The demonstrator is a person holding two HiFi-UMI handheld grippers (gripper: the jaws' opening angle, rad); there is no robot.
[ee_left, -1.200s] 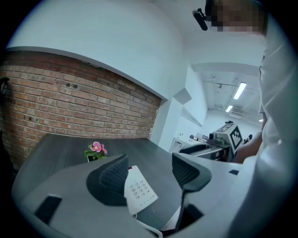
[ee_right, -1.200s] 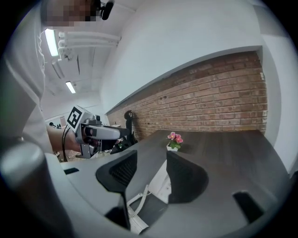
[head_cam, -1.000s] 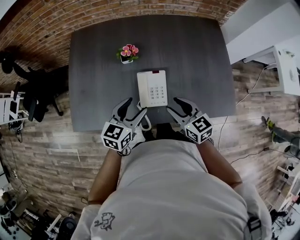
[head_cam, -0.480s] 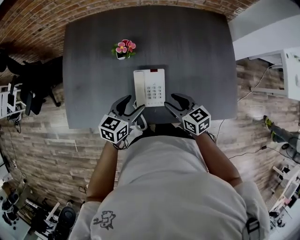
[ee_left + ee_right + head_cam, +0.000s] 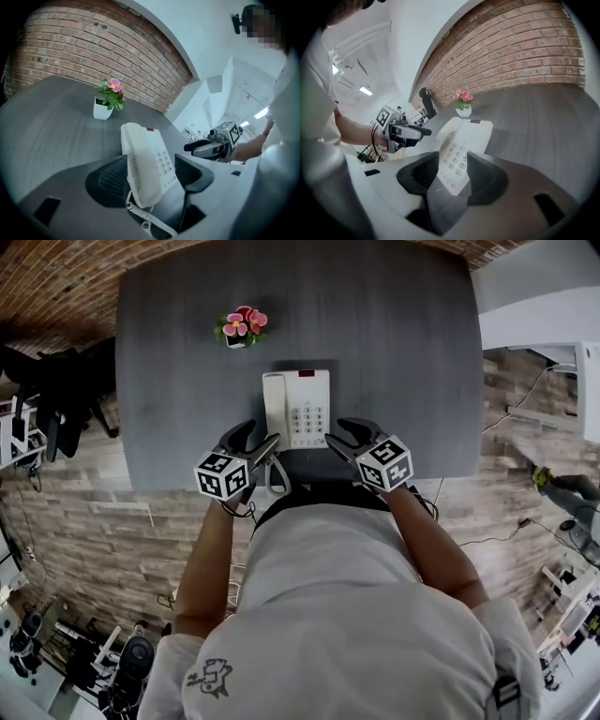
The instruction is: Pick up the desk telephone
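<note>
A white desk telephone [image 5: 300, 409] lies on the dark grey desk [image 5: 394, 352], handset [image 5: 273, 409] on its left side, and its coiled cord [image 5: 277, 476] hangs over the near edge. My left gripper [image 5: 253, 439] is at the phone's near left corner, its jaws wide and opening. In the left gripper view the telephone [image 5: 145, 159] shows between them, with no pad pressing on it. My right gripper [image 5: 342, 434] is at the near right corner, jaws apart and closing a little. The keypad [image 5: 454, 161] shows between them, untouched.
A small white pot of pink flowers [image 5: 236, 326] stands behind the phone, to the left. A black office chair [image 5: 56, 390] is beside the desk's left end and white furniture [image 5: 581, 381] to the right. A brick wall runs behind the desk.
Both grippers have sunk toward the desk and come closer to the phone's near corners. The phone has not moved.
</note>
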